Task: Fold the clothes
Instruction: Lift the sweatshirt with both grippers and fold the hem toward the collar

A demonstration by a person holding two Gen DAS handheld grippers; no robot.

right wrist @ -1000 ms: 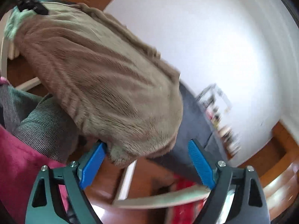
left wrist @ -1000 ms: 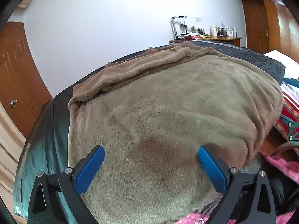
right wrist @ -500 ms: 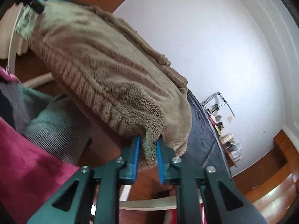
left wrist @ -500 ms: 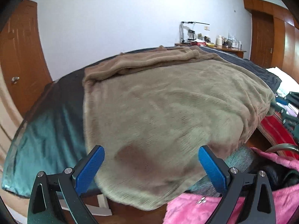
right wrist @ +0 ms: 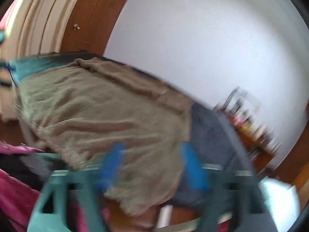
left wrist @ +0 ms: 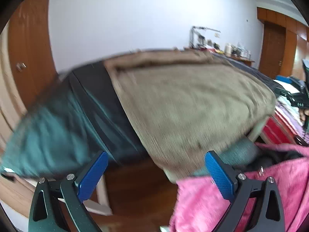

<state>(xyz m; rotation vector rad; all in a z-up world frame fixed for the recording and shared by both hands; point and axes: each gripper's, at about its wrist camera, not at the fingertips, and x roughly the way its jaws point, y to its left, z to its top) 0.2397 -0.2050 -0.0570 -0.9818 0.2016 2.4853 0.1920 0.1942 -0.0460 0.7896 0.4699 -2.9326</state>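
A tan fleece garment lies spread over a dark bed, its near edge hanging over the bed's side. It also shows in the right wrist view. My left gripper is open and empty, in front of the garment's lower left corner. My right gripper is blurred by motion; its blue pads stand apart in front of the garment's lower right corner, with nothing between them. The right gripper also shows at the far right of the left wrist view.
A pile of pink clothing and grey fabric lies below the bed's edge. Brown wooden floor shows beneath. A cluttered desk stands against the white wall, with wooden doors at left and right.
My right gripper was shut on the garment's corner half a second ago and has opened and let it go. My left gripper has drawn back and to the left, still open.
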